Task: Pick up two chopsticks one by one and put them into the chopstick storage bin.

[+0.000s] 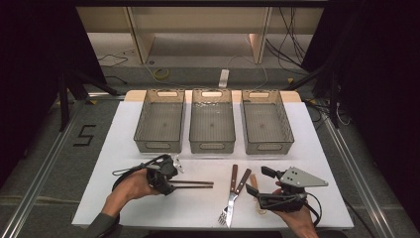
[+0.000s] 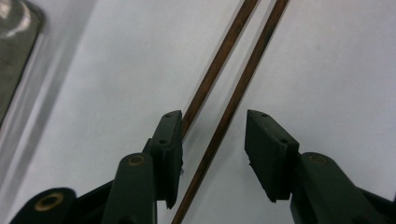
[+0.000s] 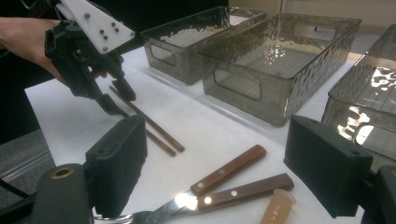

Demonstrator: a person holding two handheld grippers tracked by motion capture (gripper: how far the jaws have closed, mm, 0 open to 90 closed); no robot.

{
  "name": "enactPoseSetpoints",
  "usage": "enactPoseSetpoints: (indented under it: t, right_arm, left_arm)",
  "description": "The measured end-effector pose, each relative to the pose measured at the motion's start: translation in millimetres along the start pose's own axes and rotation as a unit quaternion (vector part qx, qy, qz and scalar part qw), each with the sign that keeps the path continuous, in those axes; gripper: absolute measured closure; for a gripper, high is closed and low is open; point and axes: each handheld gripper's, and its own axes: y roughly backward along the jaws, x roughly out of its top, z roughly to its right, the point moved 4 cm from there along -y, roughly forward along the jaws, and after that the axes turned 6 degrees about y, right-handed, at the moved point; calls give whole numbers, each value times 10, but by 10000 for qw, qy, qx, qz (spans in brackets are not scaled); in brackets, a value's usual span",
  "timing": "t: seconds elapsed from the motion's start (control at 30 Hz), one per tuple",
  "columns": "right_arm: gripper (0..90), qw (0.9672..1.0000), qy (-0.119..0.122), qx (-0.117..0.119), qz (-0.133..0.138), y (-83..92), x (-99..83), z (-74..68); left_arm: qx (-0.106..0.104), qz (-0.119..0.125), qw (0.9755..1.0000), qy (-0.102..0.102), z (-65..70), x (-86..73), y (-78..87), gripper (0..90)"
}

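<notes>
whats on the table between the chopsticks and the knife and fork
Nothing: in the high view the white table is bare between the tips of the chopsticks and the wooden handles of the knife and fork.

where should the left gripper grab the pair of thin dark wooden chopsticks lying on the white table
Grip the pair of thin dark wooden chopsticks at the near end, where the open left gripper already straddles them. Come straight down from above with the jaws across the sticks. They lie flat and side by side on the white table, so closing crosswise should pinch both together.
</notes>
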Motion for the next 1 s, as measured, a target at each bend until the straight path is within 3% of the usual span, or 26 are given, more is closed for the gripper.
enactPoseSetpoints:
  t: [0.13,0.27,0.5,0.57,1.0]
  right_arm:
    - [217,10000,0,29,-10,-3,-1,1]
    - [218,10000,8,39,-10,-3,-1,-2]
    - [219,10000,-4,42,-24,-4,-4,1]
    - [220,10000,-9,42,-18,-6,-3,3]
    - [225,10000,-24,54,-41,-10,-7,9]
  left_arm:
    - [-40,17,10000,-4,-2,14,-3,615]
    - [-113,-174,9998,-58,-12,2,-31,659]
    - [-195,-266,9994,-114,-14,-1,-52,708]
    - [-221,-254,9994,-51,-11,3,-69,719]
    - [-210,-440,9986,-209,2,4,-71,769]
